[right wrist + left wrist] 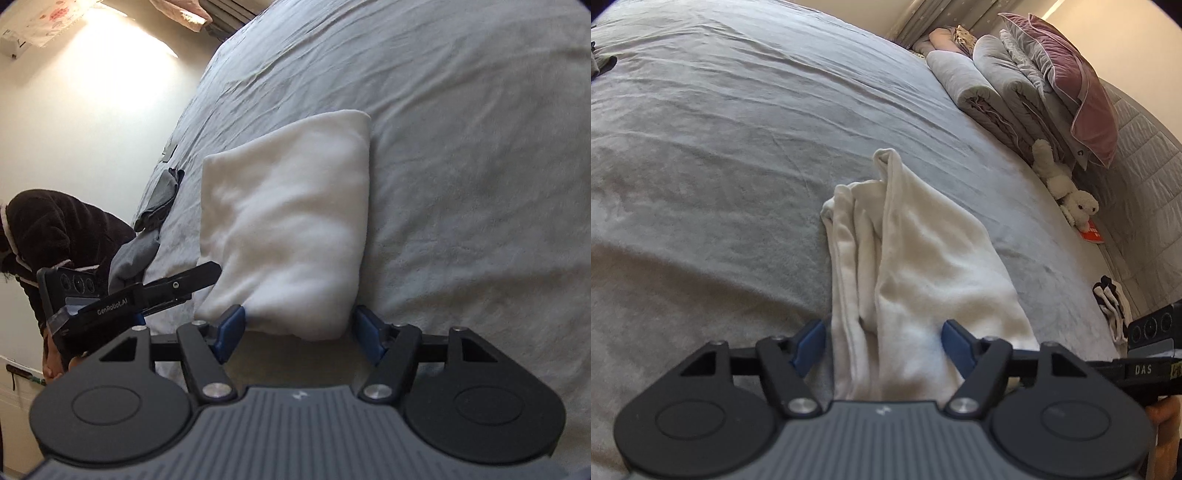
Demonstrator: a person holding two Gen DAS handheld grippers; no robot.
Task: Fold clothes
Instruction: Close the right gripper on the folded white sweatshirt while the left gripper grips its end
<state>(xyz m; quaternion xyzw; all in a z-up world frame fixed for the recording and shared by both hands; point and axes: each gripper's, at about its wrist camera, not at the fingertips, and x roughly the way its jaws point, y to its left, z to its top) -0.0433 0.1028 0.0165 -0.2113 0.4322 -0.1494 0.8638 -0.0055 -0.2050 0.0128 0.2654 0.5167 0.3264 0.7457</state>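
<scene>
Left wrist view: left gripper (883, 341) fingers spread, released; soft white garment (916, 258) lies between them, folded, fleecy.
Right wrist view: right gripper (300, 334) fingers spread, released; garment's rounded end between them.
Beyond: wrinkled grey bedsheet (738, 147).

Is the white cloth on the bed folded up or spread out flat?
Folded. The white cloth lies on the grey bed as a thick, compact bundle with doubled edges, not spread flat.
</scene>
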